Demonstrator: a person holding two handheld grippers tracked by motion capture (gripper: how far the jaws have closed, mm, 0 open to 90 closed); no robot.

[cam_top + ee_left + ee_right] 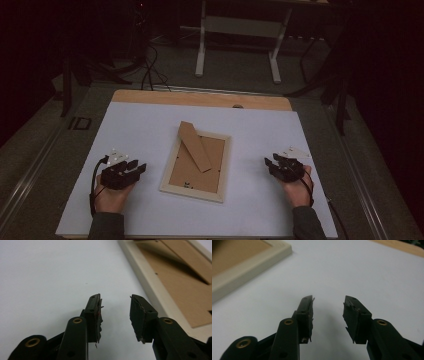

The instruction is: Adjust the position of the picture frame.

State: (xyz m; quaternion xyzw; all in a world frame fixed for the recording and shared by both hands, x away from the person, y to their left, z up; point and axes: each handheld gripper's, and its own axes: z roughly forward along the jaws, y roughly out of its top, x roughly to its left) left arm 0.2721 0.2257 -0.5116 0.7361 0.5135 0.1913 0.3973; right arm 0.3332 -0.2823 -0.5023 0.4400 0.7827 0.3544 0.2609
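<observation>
one picture frame lay face-down mid-bench, its cardboard stand across the back. two grippers flanked it: left gripper and right gripper, each with fingers apart and empty. the white bench sat in a dim room (white trestle legs behind). the left gripper view caught the frame's pale rail close beside its fingers.

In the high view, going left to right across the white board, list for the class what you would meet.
Left gripper → picture frame, lying face down with its brown stand on the backing → right gripper.
</observation>
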